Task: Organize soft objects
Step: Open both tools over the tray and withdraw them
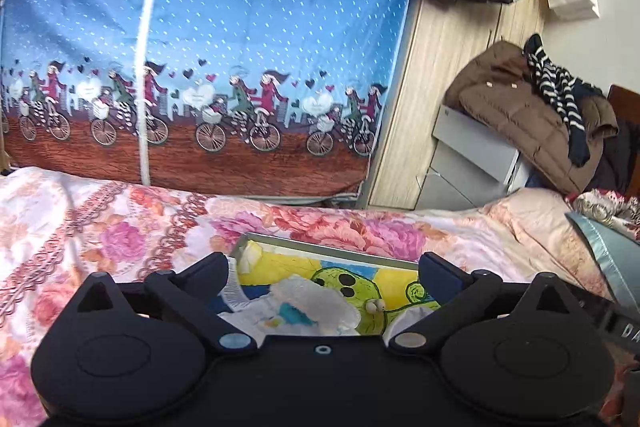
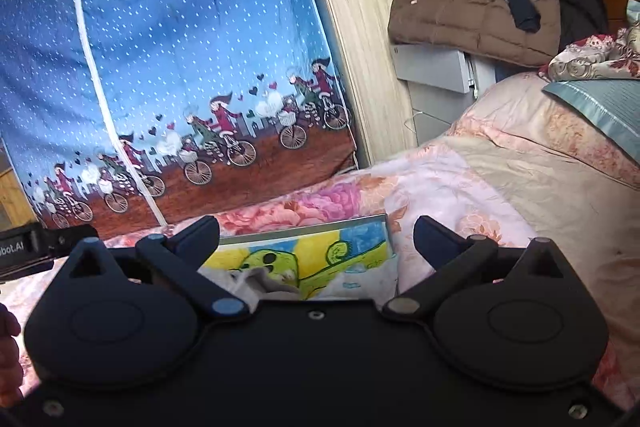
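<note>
Both tongs stand spread wide with nothing between their fingers. The left tongs [image 1: 324,269] hover over a shallow tray [image 1: 332,251] lying on the floral bedspread [image 1: 120,227]; its floor shows a yellow and green cartoon drawing. A crumpled white soft cloth [image 1: 304,301] lies inside the tray, near its front. The right tongs [image 2: 316,239] hang above the same tray, the cloth just below their left finger [image 2: 198,233]. A blue curtain [image 1: 240,27] printed with cyclists hangs behind the bed.
</note>
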Tool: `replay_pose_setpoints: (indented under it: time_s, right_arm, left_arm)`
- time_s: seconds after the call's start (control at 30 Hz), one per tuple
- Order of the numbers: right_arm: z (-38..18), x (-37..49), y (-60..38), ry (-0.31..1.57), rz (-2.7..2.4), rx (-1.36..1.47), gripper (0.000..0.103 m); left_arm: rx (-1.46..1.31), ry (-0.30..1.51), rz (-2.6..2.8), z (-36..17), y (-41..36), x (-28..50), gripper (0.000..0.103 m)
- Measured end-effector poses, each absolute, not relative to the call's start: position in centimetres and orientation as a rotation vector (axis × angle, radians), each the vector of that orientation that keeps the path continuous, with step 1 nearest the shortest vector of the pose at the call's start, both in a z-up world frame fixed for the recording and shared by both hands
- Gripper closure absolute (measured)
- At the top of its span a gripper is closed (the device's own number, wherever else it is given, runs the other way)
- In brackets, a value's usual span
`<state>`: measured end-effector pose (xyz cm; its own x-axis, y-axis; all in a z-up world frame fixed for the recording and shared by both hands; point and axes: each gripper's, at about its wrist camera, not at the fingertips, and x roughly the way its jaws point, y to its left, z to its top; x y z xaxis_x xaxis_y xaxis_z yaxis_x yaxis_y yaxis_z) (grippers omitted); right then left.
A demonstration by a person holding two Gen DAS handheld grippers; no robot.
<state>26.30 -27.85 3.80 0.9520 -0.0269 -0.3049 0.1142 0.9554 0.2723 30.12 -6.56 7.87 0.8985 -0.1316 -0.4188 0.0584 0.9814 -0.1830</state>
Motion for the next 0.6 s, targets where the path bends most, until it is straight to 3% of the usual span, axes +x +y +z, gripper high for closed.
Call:
replay_pose_setpoints:
  time_s: [0.6]
  right_arm:
    - [4.4,17.4,-23.2,0.298,-0.056,0.196,0.000]
  left_arm:
    - [-0.147,0.428,-0.086,8.9,-1.5,18.1,0.001]
